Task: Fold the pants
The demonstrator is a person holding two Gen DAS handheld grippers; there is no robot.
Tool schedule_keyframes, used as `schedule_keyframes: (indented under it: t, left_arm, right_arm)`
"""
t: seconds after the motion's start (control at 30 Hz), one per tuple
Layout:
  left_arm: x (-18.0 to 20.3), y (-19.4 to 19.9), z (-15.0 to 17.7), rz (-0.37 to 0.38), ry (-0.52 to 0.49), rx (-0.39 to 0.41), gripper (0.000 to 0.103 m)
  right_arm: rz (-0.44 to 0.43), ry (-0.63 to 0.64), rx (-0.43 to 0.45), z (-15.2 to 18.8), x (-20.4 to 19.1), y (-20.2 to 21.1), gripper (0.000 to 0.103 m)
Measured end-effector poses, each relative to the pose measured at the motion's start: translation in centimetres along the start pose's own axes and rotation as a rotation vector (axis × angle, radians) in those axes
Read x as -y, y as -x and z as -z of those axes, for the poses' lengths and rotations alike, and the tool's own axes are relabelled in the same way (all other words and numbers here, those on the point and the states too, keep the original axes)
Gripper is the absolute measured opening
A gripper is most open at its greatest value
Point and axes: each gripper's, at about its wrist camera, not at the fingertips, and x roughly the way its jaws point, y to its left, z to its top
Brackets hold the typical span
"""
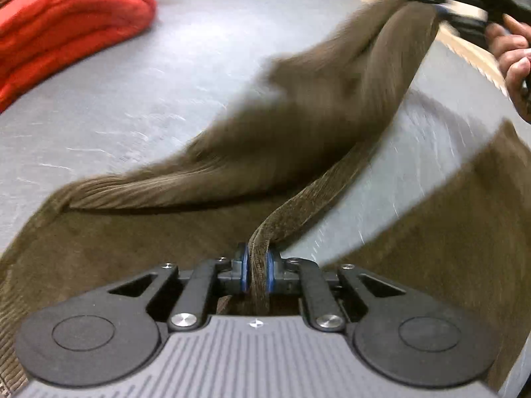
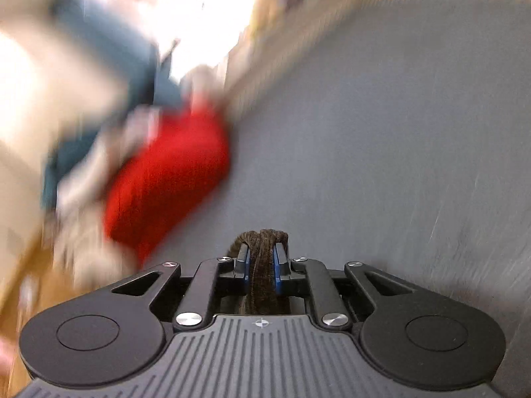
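Observation:
Brown corduroy pants (image 1: pixel 298 122) hang stretched above a grey table (image 1: pixel 132 99). My left gripper (image 1: pixel 257 265) is shut on a band-like edge of the pants. My right gripper (image 1: pixel 428 0) shows at the top right of the left wrist view, held by a hand, pinching the far end of the same fabric and lifting it. In the right wrist view my right gripper (image 2: pixel 260 262) is shut on a bunched fold of the pants (image 2: pixel 262 265). More brown fabric lies below and to the right (image 1: pixel 464 215).
A folded red garment (image 1: pixel 66 30) lies on the table at the far left; it also shows blurred in the right wrist view (image 2: pixel 169 179). A teal and pale blurred mass (image 2: pixel 99 83) lies beyond it. The table's wooden edge (image 1: pixel 464 46) runs along the far side.

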Motion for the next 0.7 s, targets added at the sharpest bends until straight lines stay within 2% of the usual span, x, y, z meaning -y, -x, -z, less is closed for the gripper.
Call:
schedule_keyframes:
  t: [0.03,0.07,0.1,0.13,0.2,0.27,0.3,0.37,0.53,0.7]
  left_arm:
    - [-0.4,0.5,-0.2,0.007,0.015,0.018,0.011]
    - [-0.6,0.7,-0.3,0.037,0.019,0.028,0.011]
    - [-0.5,0.8,-0.3,0.057,0.010,0.009,0.011]
    - [-0.2,0.6,-0.2,0.055,-0.007,-0.018,0.011]
    - [0.2,-0.2,0.4,0.064,-0.044,-0.080,0.011]
    - [0.3,-0.8,0.9,0.088,-0.048,-0.122,0.011]
    - [0.4,-0.7,1.1,0.091,-0.053,-0.130,0.011]
    - [0.7,-0.4,1.3,0.092,-0.084,-0.137,0.011]
    - [0.3,-0.2,1.8,0.118,-0.111,-0.178,0.011]
    - [0.7,-0.5,1.8,0.112,-0.138,-0.202,0.011]
  right_arm:
    - [0.082,-0.085,0.173,-0.6,0.4,2.2,0.013]
    - [0.162,-0.167,0.279,-0.7,1.1,3.9,0.013]
    - [0.239,-0.226,0.340,-0.6,1.9,5.0,0.013]
    - [0.342,-0.214,0.335,-0.1,2.3,5.0,0.013]
    - [0.550,-0.124,0.187,1.0,3.5,2.8,0.013]
    - [0.614,-0.189,0.069,1.8,5.9,1.6,0.017]
    - [0.641,-0.283,0.028,2.0,7.5,1.4,0.019]
    - [0.610,-0.412,0.055,2.0,9.4,2.2,0.024]
    - [0.563,-0.524,0.163,0.7,13.3,4.8,0.035]
    - [0.505,-0.648,0.313,0.0,17.2,6.7,0.034]
